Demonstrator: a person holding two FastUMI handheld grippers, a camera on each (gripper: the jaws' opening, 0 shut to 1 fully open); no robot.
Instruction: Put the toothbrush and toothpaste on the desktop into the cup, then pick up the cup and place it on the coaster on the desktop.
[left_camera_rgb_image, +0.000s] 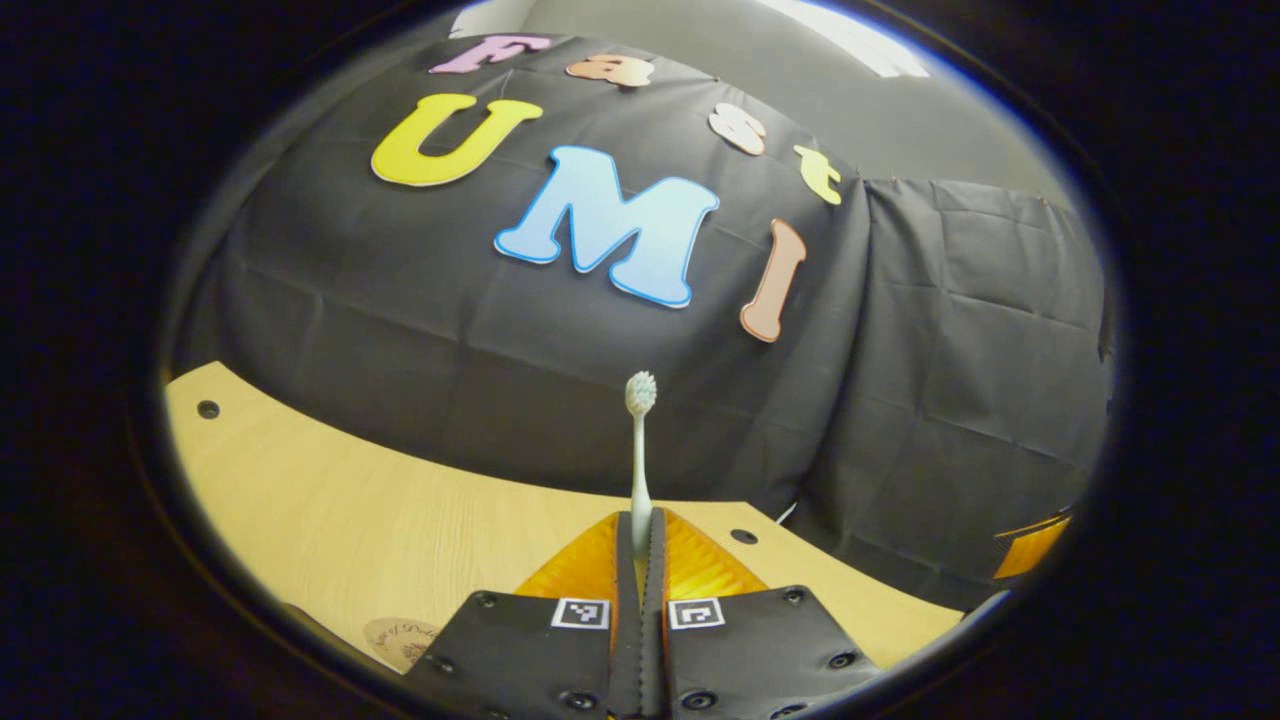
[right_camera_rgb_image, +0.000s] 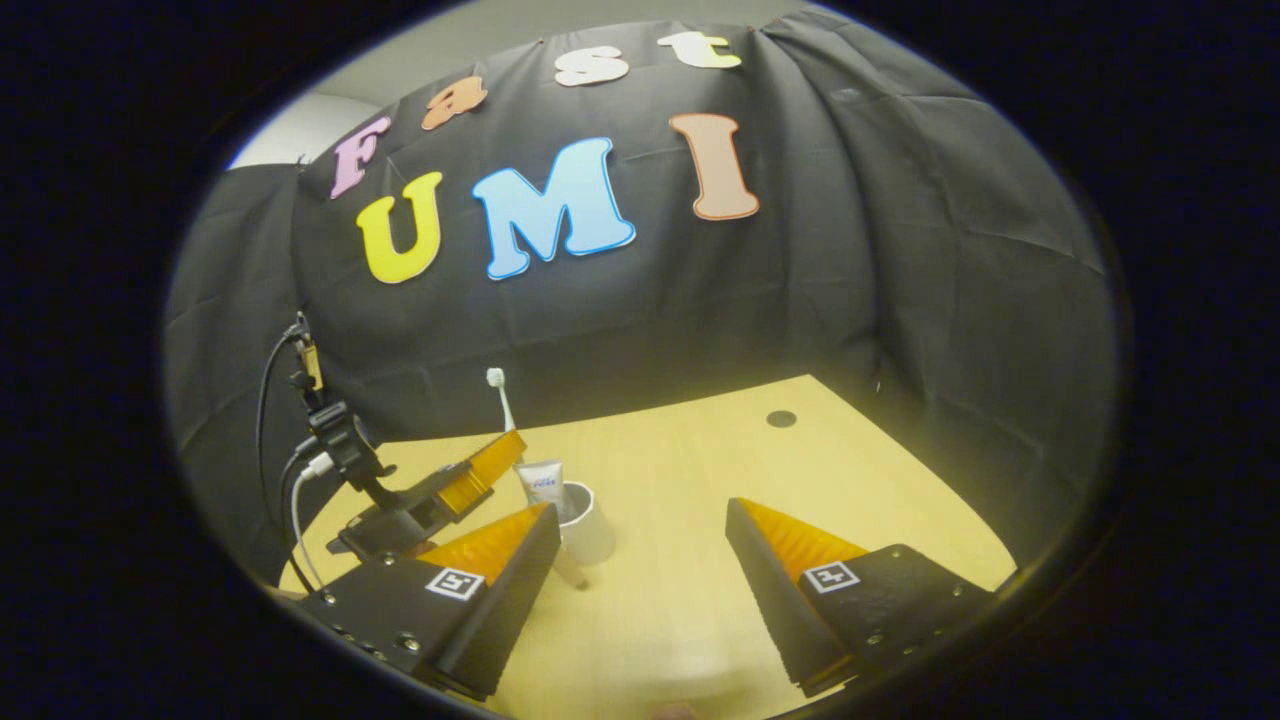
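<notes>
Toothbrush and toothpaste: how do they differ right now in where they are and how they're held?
The toothbrush is clamped upright in the left hand-held gripper, off the desk; the toothpaste already stands in the cup, held by nothing. The toothbrush is thin and tall; the toothpaste is a short, broad tube. Both point upward.

Dark screw-studded tongs (right_camera_rgb_image: 640, 570) bodies with square black-and-white tags; black and white cables on the farther tongs (right_camera_rgb_image: 490, 465).

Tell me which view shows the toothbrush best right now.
The left gripper view: the toothbrush stands upright, close and centred, clamped in the left tool. The right gripper view shows it small, above the cup.
</notes>
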